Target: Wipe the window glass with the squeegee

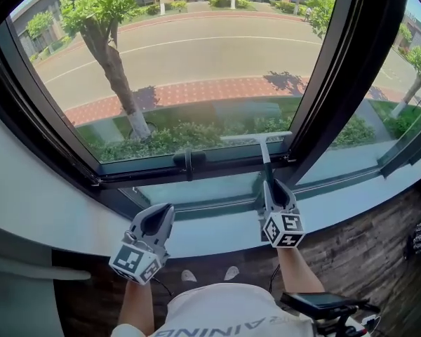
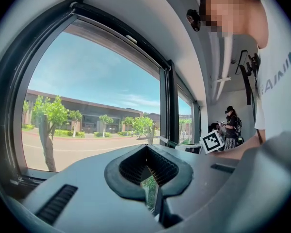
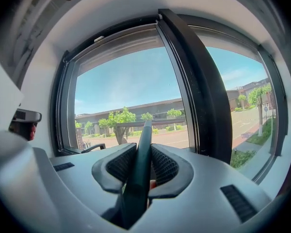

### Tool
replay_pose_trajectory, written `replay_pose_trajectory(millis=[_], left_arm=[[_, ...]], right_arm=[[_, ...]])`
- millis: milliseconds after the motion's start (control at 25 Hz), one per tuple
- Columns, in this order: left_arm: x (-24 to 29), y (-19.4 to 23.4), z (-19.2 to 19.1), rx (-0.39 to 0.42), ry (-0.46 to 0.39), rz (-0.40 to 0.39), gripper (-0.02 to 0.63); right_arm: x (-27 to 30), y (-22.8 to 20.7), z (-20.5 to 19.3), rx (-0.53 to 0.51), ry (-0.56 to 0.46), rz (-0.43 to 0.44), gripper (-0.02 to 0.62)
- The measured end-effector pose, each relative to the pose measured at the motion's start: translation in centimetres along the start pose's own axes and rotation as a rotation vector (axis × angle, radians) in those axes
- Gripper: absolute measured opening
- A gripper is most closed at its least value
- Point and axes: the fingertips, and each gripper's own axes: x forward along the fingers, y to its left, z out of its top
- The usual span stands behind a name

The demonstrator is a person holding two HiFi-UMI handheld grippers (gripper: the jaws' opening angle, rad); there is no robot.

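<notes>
Squeegee (image 1: 265, 153): pale blade (image 1: 256, 137) level against the lower right of the window glass (image 1: 196, 62), just above the bottom frame (image 1: 217, 168) and beside the dark mullion (image 1: 337, 69). The dark handle (image 3: 139, 164) runs down into the right gripper (image 1: 270, 186).

Legible writing: part-letters "AININ" on the person's white shirt (image 1: 231, 316), upside down in the head view.

Right gripper view: jaws clamped on the handle, one pad on each side.

Left gripper (image 1: 156, 221): held low over the sill (image 1: 217, 234), apart from the glass. Its jaws are all but together, with a thin slit between them and nothing in it.

Outside: tree (image 1: 112, 69), road (image 1: 224, 51).
</notes>
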Motion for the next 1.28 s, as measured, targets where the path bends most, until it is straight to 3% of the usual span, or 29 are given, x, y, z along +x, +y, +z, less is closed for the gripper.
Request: replay_pose_trajectory(millis=[160, 440, 640, 960, 1280], left_arm=[[-0.3, 0.6, 0.6, 0.013, -0.005, 0.057, 0.017], [-3.4, 2.7, 0.3, 0.019, -0.014, 0.089, 0.017], [-5.6, 4.8, 0.8, 0.026, -0.029, 0.062, 0.017], [-11.4, 9.9, 1.3, 0.049, -0.042, -0.032, 0.017], [-14.0, 11.0, 2.0, 0.046, -0.056, -0.107, 0.017]], right_arm=[[-1.5, -0.1, 2.1, 0.008, -0.046, 0.014, 0.100], [-2.4, 1.3, 2.5, -0.011, -0.062, 0.008, 0.100], [-3.1, 3.8, 3.5, -0.012, -0.092, -0.032, 0.100], [-5.4, 12.4, 4.5, -0.015, -0.149, -0.077, 0.100], [-7.2, 17.3, 6.2, -0.025, -0.177, -0.108, 0.100]])
